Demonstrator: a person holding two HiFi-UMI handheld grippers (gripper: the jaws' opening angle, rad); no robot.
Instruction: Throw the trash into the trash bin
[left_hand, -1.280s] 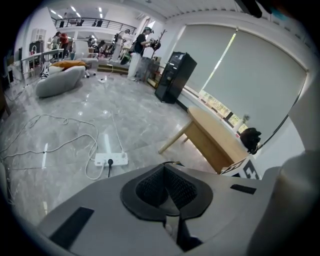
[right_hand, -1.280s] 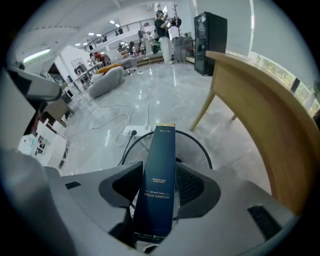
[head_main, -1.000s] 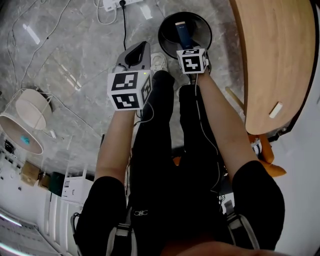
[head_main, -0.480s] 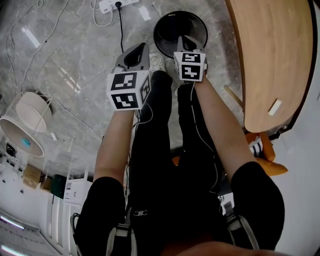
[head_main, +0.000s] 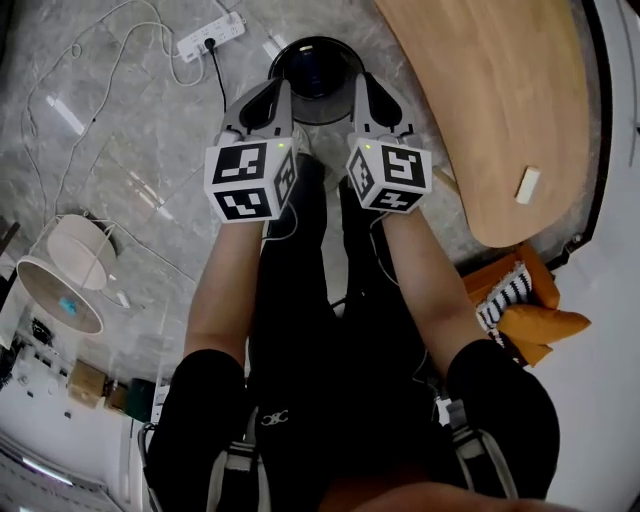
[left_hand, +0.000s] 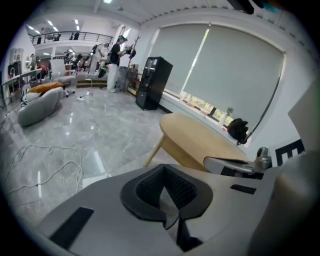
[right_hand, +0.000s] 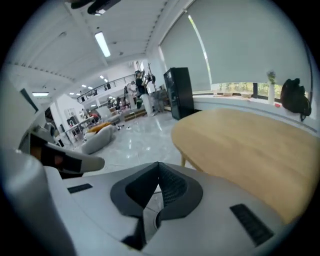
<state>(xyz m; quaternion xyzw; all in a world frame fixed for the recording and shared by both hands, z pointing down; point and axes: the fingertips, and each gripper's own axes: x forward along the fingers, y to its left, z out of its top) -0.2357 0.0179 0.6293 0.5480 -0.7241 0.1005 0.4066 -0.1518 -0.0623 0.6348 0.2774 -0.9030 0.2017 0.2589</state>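
Observation:
The black round trash bin (head_main: 316, 66) stands on the floor just beyond both grippers, with something bluish inside it. My left gripper (head_main: 272, 92) and right gripper (head_main: 363, 86) are held side by side above the person's legs, pointing forward and down towards the bin. In the left gripper view the left gripper (left_hand: 170, 212) is shut with nothing between its pads. In the right gripper view the right gripper (right_hand: 149, 210) is shut and empty too. No trash is in either gripper.
A light wooden oval table (head_main: 490, 110) stands at the right with a small white piece (head_main: 527, 185) on it. A power strip (head_main: 210, 35) and cables lie on the grey marble floor at the left. A white lamp shade (head_main: 60, 270) stands further left. An orange cushion (head_main: 535, 322) lies under the table's edge.
The right gripper stood over the bin with a dark blue thing at its jaws; it has since shut empty and risen. Both grippers have come up towards the head camera.

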